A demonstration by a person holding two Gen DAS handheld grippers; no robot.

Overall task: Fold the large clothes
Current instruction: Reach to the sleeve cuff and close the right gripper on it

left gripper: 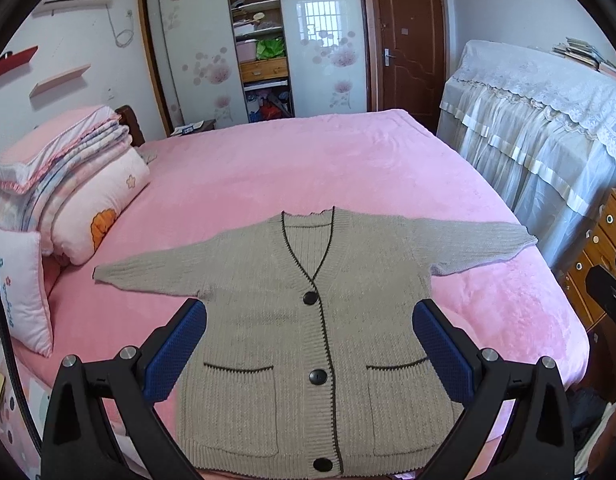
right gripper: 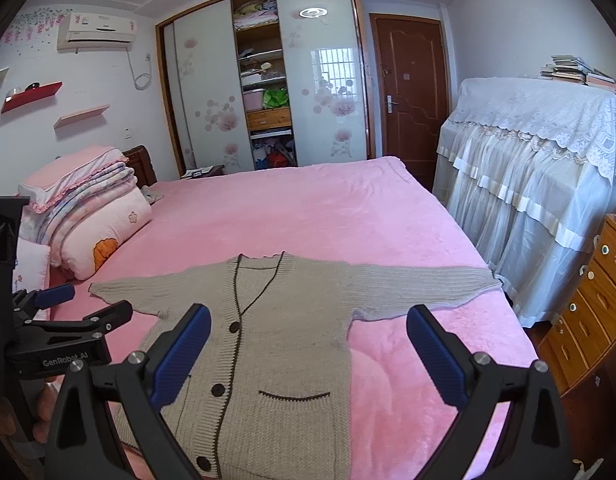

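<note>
A beige knit cardigan [left gripper: 267,300] with dark trim and black buttons lies flat and face up on the pink bed [left gripper: 308,160], both sleeves spread out to the sides. My left gripper [left gripper: 310,312] hovers open above its lower body, nothing between the blue pads. In the right wrist view the cardigan [right gripper: 283,312] lies ahead and to the left. My right gripper [right gripper: 308,318] is open above the cardigan's right side and the pink bed [right gripper: 308,208], holding nothing. The left gripper [right gripper: 87,300] shows at the left edge there, open, with a hand below it.
Folded quilts and pillows [left gripper: 67,200] pile up at the bed's left. A lace-covered cabinet [left gripper: 548,128] and a wooden drawer chest [right gripper: 592,312] stand along the right. A wardrobe [left gripper: 255,36] and a brown door [left gripper: 404,40] line the far wall.
</note>
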